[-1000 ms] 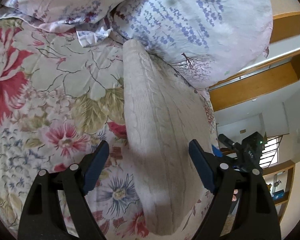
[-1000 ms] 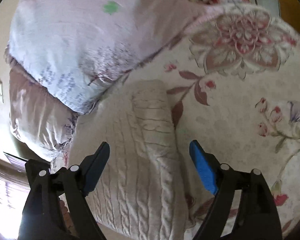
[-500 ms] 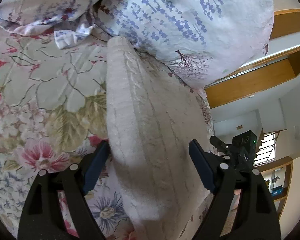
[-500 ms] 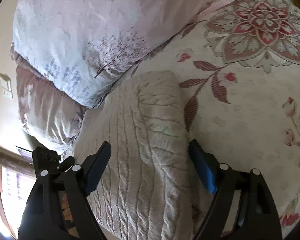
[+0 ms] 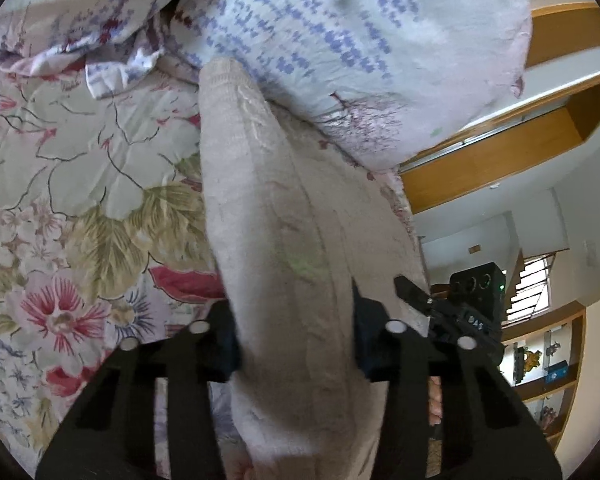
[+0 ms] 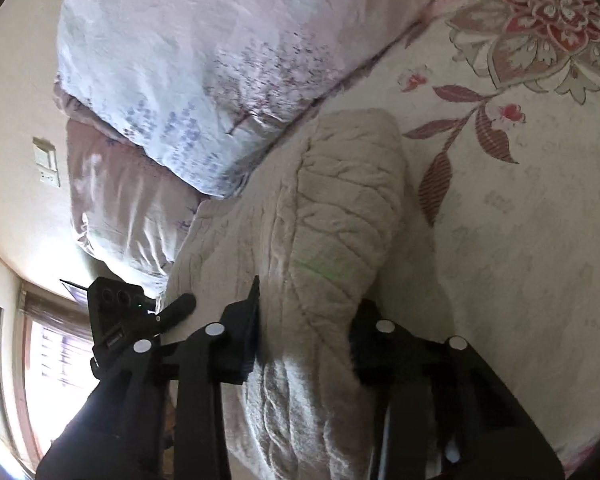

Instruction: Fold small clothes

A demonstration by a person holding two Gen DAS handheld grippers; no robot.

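A cream cable-knit garment [image 5: 268, 216] lies folded in a long thick strip on the floral bedspread [image 5: 80, 184], its far end against a pillow. My left gripper [image 5: 296, 340] is shut on the near end of its fold, the knit bulging between the fingers. In the right wrist view the same knit [image 6: 332, 216] runs up toward the pillow, and my right gripper [image 6: 304, 332] is shut on its thick folded edge. The other gripper shows in each view, at the right [image 5: 460, 312] and at the left [image 6: 132, 320].
A large pale pillow with blue and purple print [image 5: 360, 40] lies right behind the garment, with a second pillow [image 5: 80, 8] to its left. A wooden headboard and shelf [image 5: 500, 152] stand at the right. The bed edge is near the garment's side [image 6: 180, 264].
Both grippers moved forward onto the garment and closed from wide open, pinching its folded edge. The knit now bulges up between the fingers.
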